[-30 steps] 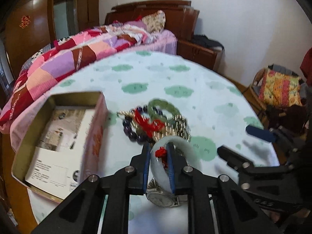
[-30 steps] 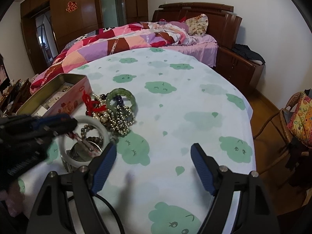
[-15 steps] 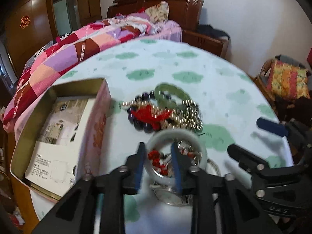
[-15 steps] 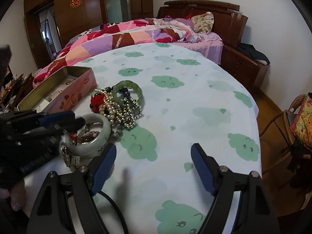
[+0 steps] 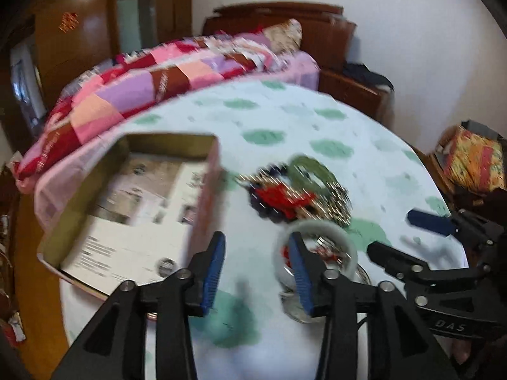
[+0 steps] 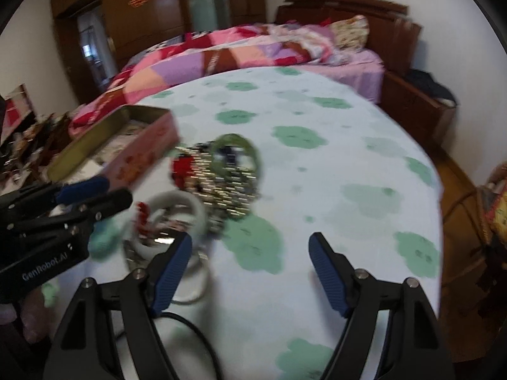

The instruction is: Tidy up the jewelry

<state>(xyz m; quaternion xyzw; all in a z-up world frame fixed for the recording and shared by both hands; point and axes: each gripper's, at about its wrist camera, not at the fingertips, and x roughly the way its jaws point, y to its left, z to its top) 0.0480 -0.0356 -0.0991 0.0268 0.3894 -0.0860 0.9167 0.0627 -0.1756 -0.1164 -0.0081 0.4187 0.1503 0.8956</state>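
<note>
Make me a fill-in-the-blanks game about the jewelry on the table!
1. The open pink tin box holds printed ____, no jewelry.
2. The pale white bangle bracelet lies on the ____.
3. The tablecloth has ____ cloud shapes.
4. The left gripper has open jaws with ____ between them.

Missing words: paper; table; green; nothing

Soft daylight, no hard shadows, motion blur throughout — fisheye bending, dark corners.
</note>
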